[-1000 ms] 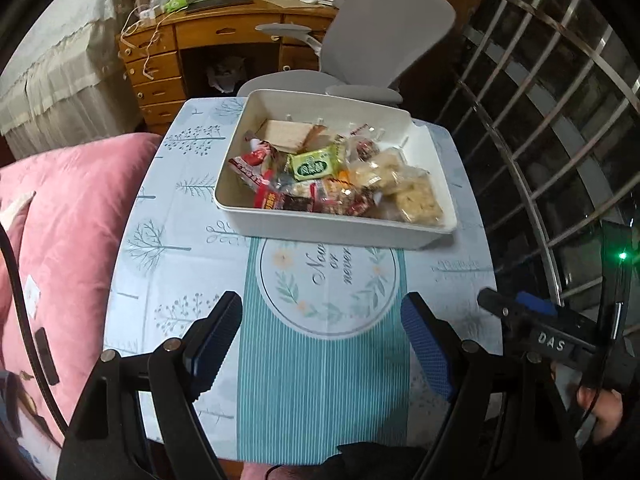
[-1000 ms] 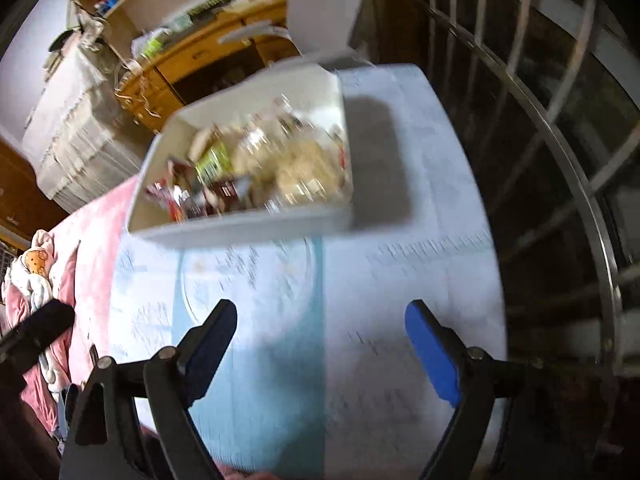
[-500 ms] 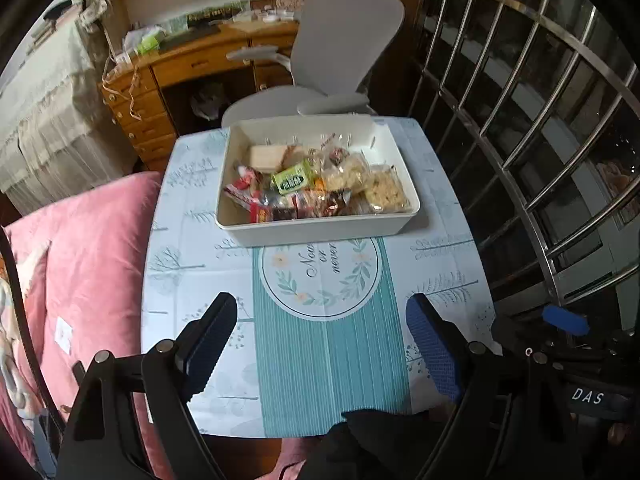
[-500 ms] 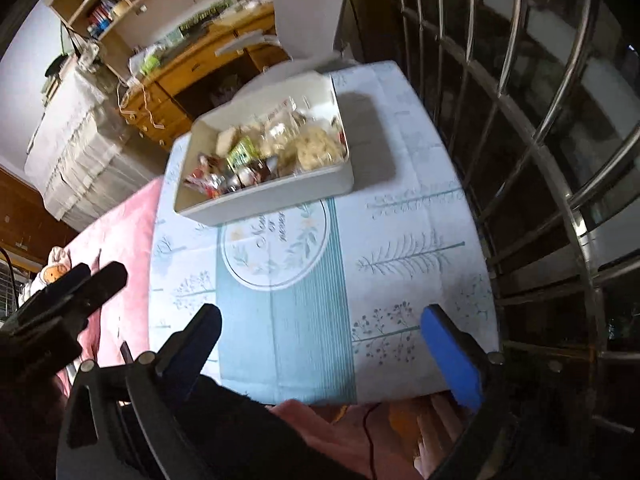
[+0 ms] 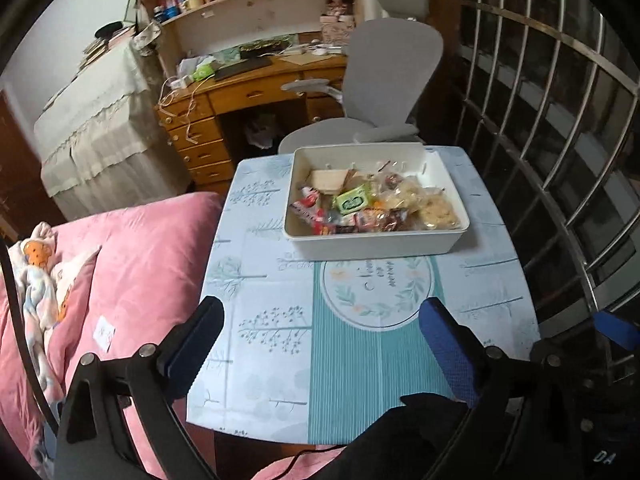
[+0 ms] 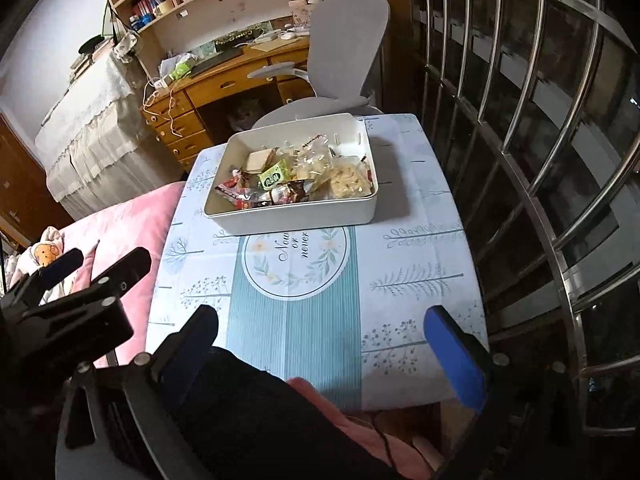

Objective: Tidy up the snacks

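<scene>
Pulling back, I see more room than 1 s ago | left gripper point(image 5: 320, 344) and right gripper point(image 6: 320, 340) wide open, empty | rectangular white plastic bin point(image 5: 372, 242) of crinkly wrapped snacks point(image 5: 372, 204) on printed tablecloth point(image 5: 272, 336)

One white bin point(image 5: 372, 246) of snacks, one table point(image 5: 264, 364), one chair point(image 5: 392, 60).

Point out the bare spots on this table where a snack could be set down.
Free: the tablecloth between the white box and the near edge, plus the strip beside the window bars. A narrower strip runs along the pink bedding. Crowded: the box itself, heaped with snacks.
</scene>
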The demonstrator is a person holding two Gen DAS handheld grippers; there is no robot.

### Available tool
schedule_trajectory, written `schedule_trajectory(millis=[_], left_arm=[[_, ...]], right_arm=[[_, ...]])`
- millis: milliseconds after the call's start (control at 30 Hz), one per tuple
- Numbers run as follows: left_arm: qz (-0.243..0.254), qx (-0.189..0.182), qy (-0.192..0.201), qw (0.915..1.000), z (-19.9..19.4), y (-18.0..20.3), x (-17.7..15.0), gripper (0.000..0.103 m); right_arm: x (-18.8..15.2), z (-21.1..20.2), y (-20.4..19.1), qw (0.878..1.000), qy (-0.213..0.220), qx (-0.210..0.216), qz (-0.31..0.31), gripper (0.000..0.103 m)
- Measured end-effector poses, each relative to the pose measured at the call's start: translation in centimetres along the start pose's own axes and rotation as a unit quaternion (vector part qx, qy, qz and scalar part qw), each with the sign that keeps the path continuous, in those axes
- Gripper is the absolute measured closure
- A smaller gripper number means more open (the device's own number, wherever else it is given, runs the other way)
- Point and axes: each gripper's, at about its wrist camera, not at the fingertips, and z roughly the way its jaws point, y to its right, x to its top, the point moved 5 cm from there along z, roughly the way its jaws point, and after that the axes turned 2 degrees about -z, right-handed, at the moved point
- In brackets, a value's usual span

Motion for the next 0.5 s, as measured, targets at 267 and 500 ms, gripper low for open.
schedule_trajectory(millis=[267, 500], left_arm=[[0.001, -0.001, -0.014, 0.9999, 0.3, 0.0, -1.6, 0.004], [-0.001, -0.002, -0.004, 1.0, 0.0, 0.3, -1.6, 0.004]], right_arm=[[-1.0, -0.4, -0.9, 1.0, 0.01, -0.008, -0.013, 0.0], [-1.5, 0.2, -0.5, 1.0, -0.006, -0.006, -0.007, 0.0]])
